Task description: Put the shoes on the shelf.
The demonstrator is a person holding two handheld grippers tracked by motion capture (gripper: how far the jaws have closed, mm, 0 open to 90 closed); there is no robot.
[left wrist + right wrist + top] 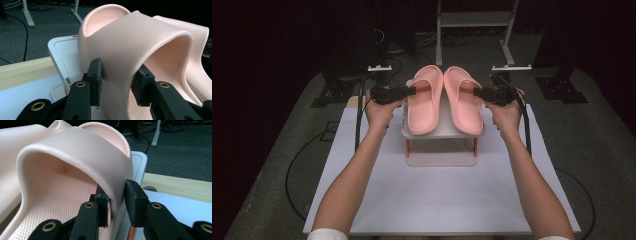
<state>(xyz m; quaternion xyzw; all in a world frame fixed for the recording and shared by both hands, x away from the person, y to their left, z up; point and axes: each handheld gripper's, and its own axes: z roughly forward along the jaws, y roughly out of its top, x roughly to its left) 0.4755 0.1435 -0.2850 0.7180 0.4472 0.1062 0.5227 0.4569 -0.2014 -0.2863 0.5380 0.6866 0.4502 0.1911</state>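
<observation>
Two pink foam slippers lie side by side, toes towards me, on a small white stand on the table. My left gripper comes in level from the left. It is shut on the outer side wall of the left slipper's strap. In the left gripper view the pads pinch that strap wall. My right gripper mirrors it from the right, shut on the side of the right slipper's strap. In the right gripper view one pad sits inside the strap and the other against its outside.
The stand has red posts and a white base, on a white tabletop with a wooden strip along its far edge. Black stands and cables are on the grey floor. A metal frame stands behind.
</observation>
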